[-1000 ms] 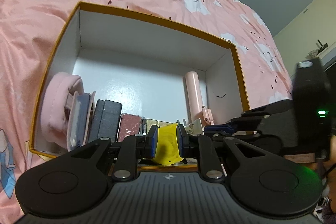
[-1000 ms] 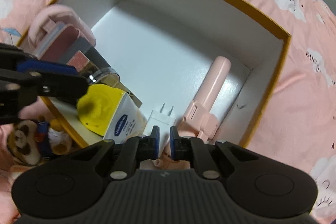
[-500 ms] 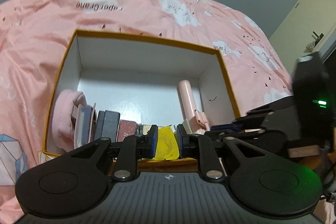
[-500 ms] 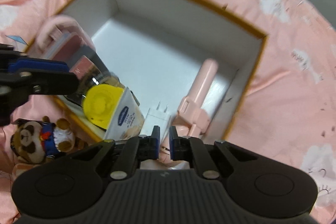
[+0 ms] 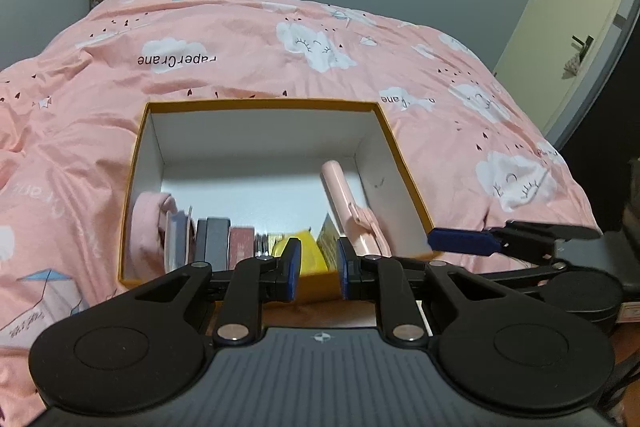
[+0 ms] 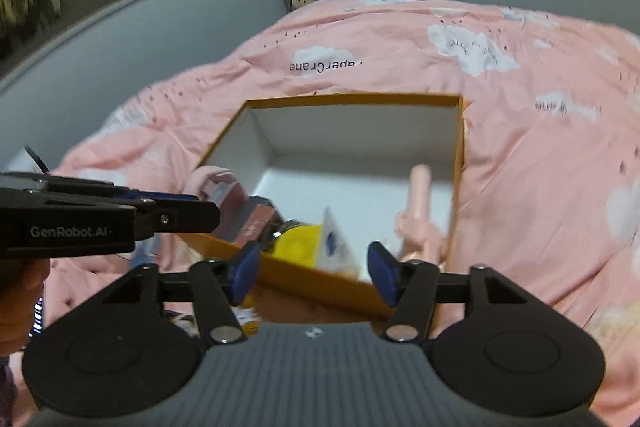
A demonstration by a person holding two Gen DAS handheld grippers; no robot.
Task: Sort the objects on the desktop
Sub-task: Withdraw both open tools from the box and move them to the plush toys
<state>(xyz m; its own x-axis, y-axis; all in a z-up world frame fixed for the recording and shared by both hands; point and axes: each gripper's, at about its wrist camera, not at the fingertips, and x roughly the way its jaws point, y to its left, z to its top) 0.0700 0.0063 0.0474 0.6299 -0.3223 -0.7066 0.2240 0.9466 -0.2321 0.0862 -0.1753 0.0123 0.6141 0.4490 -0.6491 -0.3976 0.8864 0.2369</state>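
- I see an orange-rimmed white box (image 5: 404,163) sitting open on a bed with a pink cloud-print duvet (image 5: 240,43); it is the collecting place for the sorting.
- Things stand packed along the near wall, likely to leave the far floor free: a pink pouch (image 5: 146,223) at the left, dark cases (image 5: 214,243), then a yellow-capped carton (image 5: 310,255).
- A pink wand-shaped device (image 5: 340,191) lies along the right wall, pointing to the far side.
- My left gripper (image 5: 318,269) hangs just outside the near rim, jaws a little apart, holding nothing; the yellow cap shows through the gap.
- My right gripper (image 6: 314,273) hovers above the near right corner, jaws spread wide and empty.
- I judge both items delivered, with both grippers free.
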